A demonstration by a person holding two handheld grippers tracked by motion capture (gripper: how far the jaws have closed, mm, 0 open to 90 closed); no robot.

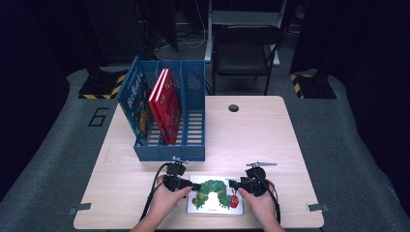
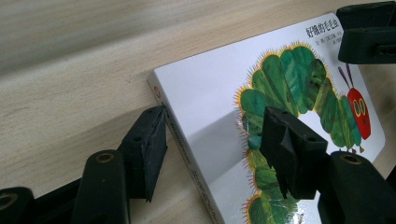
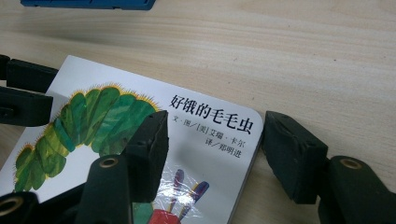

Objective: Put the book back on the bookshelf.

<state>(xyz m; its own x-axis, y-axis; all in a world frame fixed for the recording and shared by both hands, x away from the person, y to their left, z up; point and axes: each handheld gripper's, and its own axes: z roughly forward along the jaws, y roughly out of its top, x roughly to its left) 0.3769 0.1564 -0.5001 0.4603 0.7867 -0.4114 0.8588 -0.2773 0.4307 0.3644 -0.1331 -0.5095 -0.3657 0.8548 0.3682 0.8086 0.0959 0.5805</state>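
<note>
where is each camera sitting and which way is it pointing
High view: above the person's side of the table, facing forward and down; both forearms enter from the bottom, left gripper and right gripper at the caterpillar book, blue book rack behind.
Left gripper view: rides on the left gripper, looking along its jaws, which straddle the book's spine edge.
Right gripper view: rides on the right gripper, its jaws straddling the opposite edge.
Shared: both gripper views show the book and the other gripper.

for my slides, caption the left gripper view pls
Left claw straddling the spine edge of a caterpillar picture book lying flat on a wooden table.
</note>
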